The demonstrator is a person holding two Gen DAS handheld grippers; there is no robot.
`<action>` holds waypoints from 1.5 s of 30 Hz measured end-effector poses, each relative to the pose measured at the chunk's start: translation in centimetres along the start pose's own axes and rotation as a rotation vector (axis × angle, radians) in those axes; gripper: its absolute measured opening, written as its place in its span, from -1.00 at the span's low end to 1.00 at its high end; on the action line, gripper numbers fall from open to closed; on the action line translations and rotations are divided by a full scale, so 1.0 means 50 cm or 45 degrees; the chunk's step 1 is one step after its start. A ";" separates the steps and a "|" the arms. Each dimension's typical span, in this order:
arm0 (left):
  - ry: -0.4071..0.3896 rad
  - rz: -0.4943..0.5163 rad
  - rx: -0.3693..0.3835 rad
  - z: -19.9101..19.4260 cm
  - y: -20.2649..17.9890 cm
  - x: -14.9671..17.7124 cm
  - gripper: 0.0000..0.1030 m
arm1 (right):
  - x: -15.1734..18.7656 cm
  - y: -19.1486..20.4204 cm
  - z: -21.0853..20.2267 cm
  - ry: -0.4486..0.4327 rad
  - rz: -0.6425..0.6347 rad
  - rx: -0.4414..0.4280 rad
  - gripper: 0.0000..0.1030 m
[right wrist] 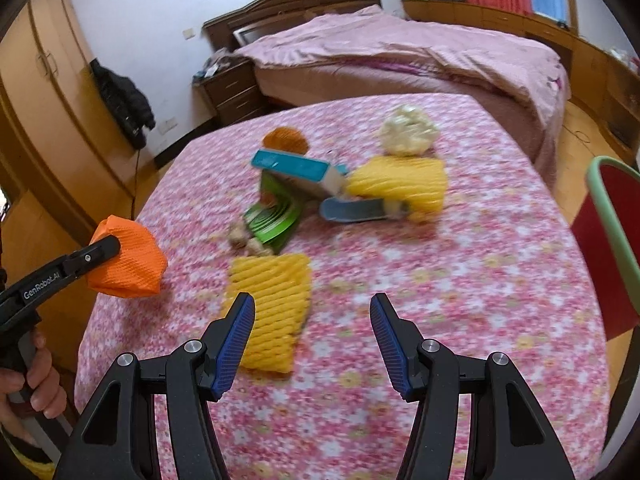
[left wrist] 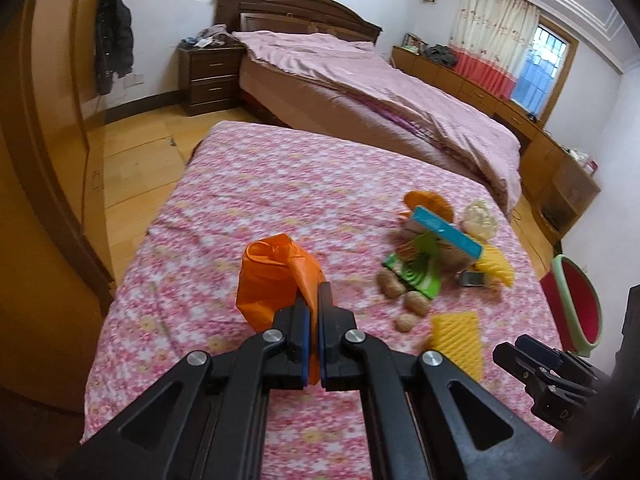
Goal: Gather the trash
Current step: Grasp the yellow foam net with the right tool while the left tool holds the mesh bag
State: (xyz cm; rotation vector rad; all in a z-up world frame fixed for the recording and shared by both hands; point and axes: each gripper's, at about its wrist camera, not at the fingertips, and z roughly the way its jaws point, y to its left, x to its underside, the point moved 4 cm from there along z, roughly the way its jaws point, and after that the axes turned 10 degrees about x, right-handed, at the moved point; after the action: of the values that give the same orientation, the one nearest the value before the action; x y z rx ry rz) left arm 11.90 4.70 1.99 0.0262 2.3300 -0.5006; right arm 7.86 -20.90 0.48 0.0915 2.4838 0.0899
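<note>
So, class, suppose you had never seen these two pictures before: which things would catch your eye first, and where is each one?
First, the orange bag, pinched shut in the left gripper and held above the near left corner of the pink floral cloth. Next, the yellow foam net lying flat just ahead of the open right gripper. Behind it sits a blurred heap of trash: a teal-edged box, green packaging and a whitish crumpled wad.

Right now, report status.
Left gripper shut on orange bag. Right gripper open, empty, above yellow foam net. Nothing blocking.
</note>
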 end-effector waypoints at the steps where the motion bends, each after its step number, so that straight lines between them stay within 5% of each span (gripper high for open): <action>1: 0.000 -0.004 -0.007 0.001 0.004 0.003 -0.98 | 0.001 0.005 0.005 0.005 -0.006 -0.003 0.19; 13: 0.025 -0.025 0.015 0.012 0.020 0.031 -0.98 | 0.023 0.029 0.046 0.050 -0.005 -0.036 0.17; 19: 0.021 -0.025 0.024 0.005 0.015 0.036 -0.98 | 0.041 0.035 0.061 0.110 0.022 -0.106 -0.40; 26: 0.008 -0.001 0.058 -0.011 -0.014 0.033 -0.98 | 0.050 0.034 0.035 0.087 0.047 -0.171 -0.76; 45: 0.062 0.179 0.262 0.014 -0.226 0.008 -0.98 | 0.041 -0.130 -0.112 -0.140 0.225 -0.081 -0.80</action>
State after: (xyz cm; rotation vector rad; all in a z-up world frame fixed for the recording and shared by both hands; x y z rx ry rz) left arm 10.23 -6.06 5.16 0.3010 2.2946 -0.6723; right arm 2.51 -27.41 3.10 0.2820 2.3566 0.2319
